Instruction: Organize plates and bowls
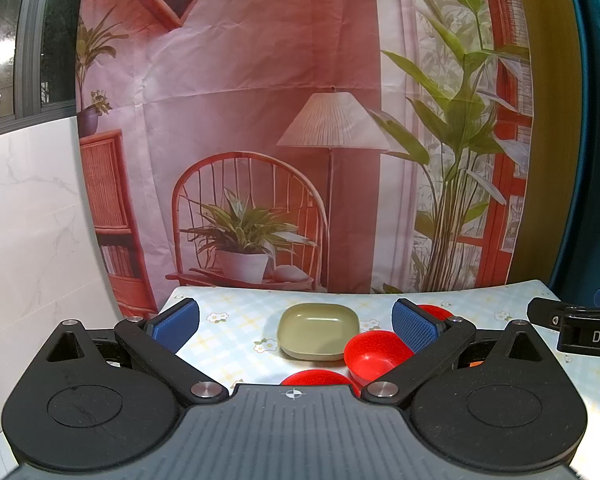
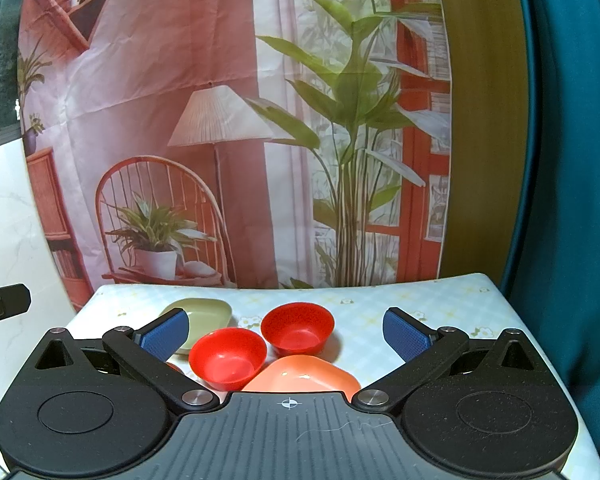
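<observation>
A green square plate [image 1: 318, 330] sits mid-table; it also shows in the right wrist view [image 2: 204, 314]. Two red bowls [image 2: 228, 358] [image 2: 298, 326] stand upright next to it, and an orange square plate [image 2: 302, 376] lies nearest the right gripper. In the left wrist view one red bowl [image 1: 374, 352] touches the green plate, another [image 1: 434, 312] is half hidden behind the right finger, and a third red rim [image 1: 316, 378] peeks over the gripper body. My left gripper [image 1: 296, 326] is open and empty above the table. My right gripper [image 2: 286, 334] is open and empty above the dishes.
The table [image 2: 440, 304] has a pale checked floral cloth. A printed backdrop [image 1: 260, 120] hangs right behind it. A white marble wall [image 1: 28, 220] is at left, a teal curtain [image 2: 572, 200] at right. The right gripper's body [image 1: 580, 330] shows at the left view's right edge.
</observation>
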Motion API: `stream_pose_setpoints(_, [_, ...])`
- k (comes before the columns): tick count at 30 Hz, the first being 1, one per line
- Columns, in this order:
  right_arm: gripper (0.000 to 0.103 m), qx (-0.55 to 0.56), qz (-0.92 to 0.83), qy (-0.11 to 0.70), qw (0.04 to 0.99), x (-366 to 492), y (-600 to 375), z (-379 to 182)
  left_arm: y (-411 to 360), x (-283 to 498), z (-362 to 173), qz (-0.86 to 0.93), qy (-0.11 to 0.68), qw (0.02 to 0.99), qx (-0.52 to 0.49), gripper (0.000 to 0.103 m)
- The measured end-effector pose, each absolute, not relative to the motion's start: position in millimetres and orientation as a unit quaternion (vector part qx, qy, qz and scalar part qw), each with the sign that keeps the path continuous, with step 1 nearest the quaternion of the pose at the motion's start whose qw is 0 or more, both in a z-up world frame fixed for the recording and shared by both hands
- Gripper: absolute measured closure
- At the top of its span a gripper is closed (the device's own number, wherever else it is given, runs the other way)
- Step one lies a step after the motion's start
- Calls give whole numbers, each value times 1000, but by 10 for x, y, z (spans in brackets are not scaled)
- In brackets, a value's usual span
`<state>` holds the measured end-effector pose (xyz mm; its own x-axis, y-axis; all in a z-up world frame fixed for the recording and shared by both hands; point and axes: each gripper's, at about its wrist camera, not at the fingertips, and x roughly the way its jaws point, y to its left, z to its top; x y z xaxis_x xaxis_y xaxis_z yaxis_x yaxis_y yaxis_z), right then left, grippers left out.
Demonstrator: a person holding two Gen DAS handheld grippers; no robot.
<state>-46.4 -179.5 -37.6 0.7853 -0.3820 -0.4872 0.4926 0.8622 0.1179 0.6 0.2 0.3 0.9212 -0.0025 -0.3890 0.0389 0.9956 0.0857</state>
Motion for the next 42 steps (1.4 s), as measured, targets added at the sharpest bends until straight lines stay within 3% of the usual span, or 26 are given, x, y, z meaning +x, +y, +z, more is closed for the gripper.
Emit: stream_pose_setpoints(42, [0, 120, -233, 229, 938, -471, -1798, -368, -9, -1, -167, -11, 198, 979, 44, 0])
